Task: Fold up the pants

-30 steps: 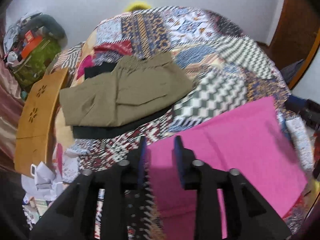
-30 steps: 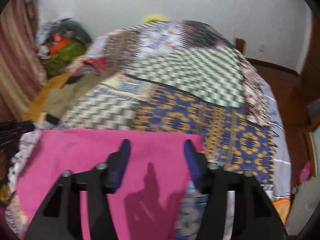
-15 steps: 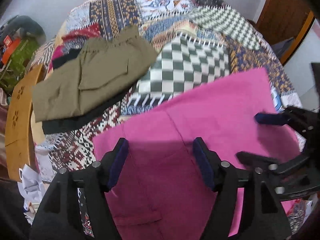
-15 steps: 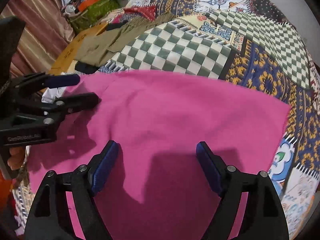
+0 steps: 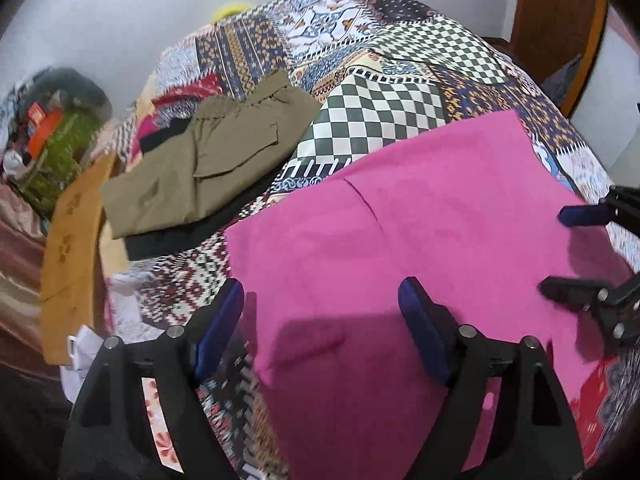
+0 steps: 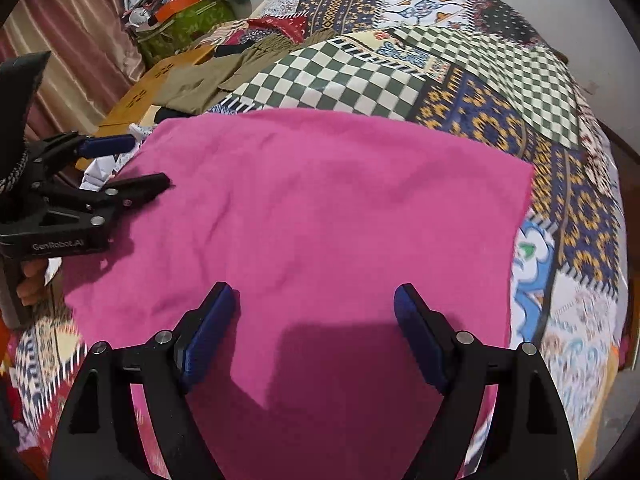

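Note:
Pink pants [image 5: 420, 232] lie spread flat on a patchwork bedspread [image 5: 392, 92]; they also show in the right wrist view [image 6: 328, 208]. My left gripper [image 5: 320, 312] is open and empty, hovering over the pants' near left edge; it also shows at the left of the right wrist view [image 6: 132, 164]. My right gripper [image 6: 314, 320] is open and empty over the pants' near middle; it shows at the right edge of the left wrist view [image 5: 560, 252].
Folded olive pants [image 5: 208, 152] lie on a dark garment [image 5: 188, 236] at the bed's left. A wooden board [image 5: 72, 248] and a pile of clutter with a green bag [image 6: 184, 20] stand beside the bed. A wooden door [image 5: 556, 20] is at the right.
Both grippers opened wide over the last second and moved over the pink pants. The left view has tilted up a little since half a second ago.

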Available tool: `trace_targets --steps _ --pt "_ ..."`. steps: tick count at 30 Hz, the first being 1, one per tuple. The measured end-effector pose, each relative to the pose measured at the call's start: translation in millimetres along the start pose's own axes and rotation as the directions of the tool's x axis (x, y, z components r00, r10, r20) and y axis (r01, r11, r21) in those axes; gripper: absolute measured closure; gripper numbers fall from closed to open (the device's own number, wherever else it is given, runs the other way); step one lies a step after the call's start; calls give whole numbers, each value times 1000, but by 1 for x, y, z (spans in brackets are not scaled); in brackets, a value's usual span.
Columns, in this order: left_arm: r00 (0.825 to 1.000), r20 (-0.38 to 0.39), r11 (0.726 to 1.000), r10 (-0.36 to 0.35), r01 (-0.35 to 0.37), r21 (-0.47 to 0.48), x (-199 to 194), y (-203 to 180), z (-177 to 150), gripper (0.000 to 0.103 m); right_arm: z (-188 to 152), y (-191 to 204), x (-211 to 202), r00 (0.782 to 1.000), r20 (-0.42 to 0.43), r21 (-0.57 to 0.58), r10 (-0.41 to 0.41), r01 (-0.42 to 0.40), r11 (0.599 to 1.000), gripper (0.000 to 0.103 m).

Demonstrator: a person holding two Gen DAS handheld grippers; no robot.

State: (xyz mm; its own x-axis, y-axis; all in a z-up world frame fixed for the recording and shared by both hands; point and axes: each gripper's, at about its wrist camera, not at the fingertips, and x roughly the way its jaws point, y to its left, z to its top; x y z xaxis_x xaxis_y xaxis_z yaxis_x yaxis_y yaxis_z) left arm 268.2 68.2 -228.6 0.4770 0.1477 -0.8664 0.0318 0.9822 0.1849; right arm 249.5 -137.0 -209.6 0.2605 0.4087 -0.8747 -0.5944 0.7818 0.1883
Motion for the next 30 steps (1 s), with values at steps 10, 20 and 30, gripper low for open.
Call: trace_targets --steps 10,20,30 --pt "999 40 1000 20 -20 1 -36 2 -43 15 -43 -6 -26 999 24 79 -21 19 997 19" --pt "999 31 988 -32 36 -151 -64 18 -51 15 -47 12 -50 993 70 57 -96 92 994 19" --pt "958 -27 876 -286 250 -413 -72 27 -71 15 -21 52 -49 984 169 4 -64 65 998 19"
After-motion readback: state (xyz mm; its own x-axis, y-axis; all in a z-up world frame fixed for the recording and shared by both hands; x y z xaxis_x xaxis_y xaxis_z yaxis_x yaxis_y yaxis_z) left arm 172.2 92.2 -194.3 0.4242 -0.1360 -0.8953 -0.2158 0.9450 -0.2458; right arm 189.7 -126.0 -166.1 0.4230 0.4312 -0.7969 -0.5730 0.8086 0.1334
